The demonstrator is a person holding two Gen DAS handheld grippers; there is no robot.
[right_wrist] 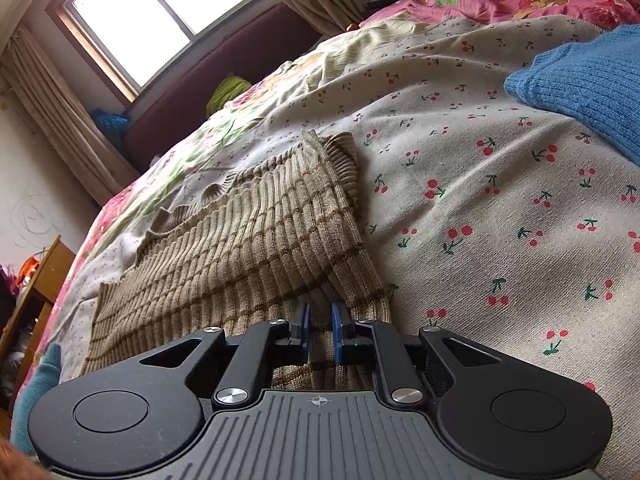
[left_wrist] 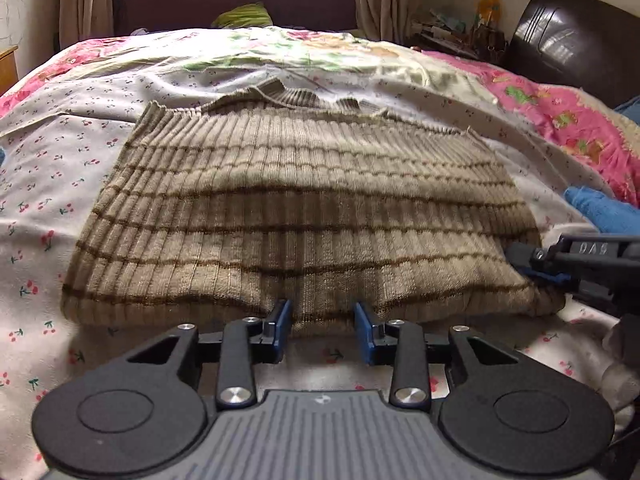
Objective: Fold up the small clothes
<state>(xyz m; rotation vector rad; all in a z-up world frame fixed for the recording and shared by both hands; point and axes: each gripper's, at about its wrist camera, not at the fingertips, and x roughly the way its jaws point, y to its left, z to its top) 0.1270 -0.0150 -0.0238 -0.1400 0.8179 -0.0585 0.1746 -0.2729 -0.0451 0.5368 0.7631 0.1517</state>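
Observation:
A tan ribbed sweater with thin brown stripes (left_wrist: 296, 208) lies folded flat on the cherry-print sheet (left_wrist: 52, 184). My left gripper (left_wrist: 322, 312) is open, its blue pads astride the sweater's near folded edge. My right gripper (left_wrist: 532, 264) shows at the sweater's right corner in the left wrist view. In the right wrist view the right gripper (right_wrist: 320, 316) has its pads narrowly apart over the sweater's (right_wrist: 240, 240) near corner, with knit fabric between them; whether they pinch it I cannot tell.
A blue knit garment (right_wrist: 588, 84) lies on the sheet to the right, also at the right edge of the left wrist view (left_wrist: 600, 208). A pink floral quilt (left_wrist: 568, 112) covers the far right of the bed. A dark headboard (left_wrist: 576, 36), window (right_wrist: 160, 16) and wooden cabinet (right_wrist: 40, 280) surround the bed.

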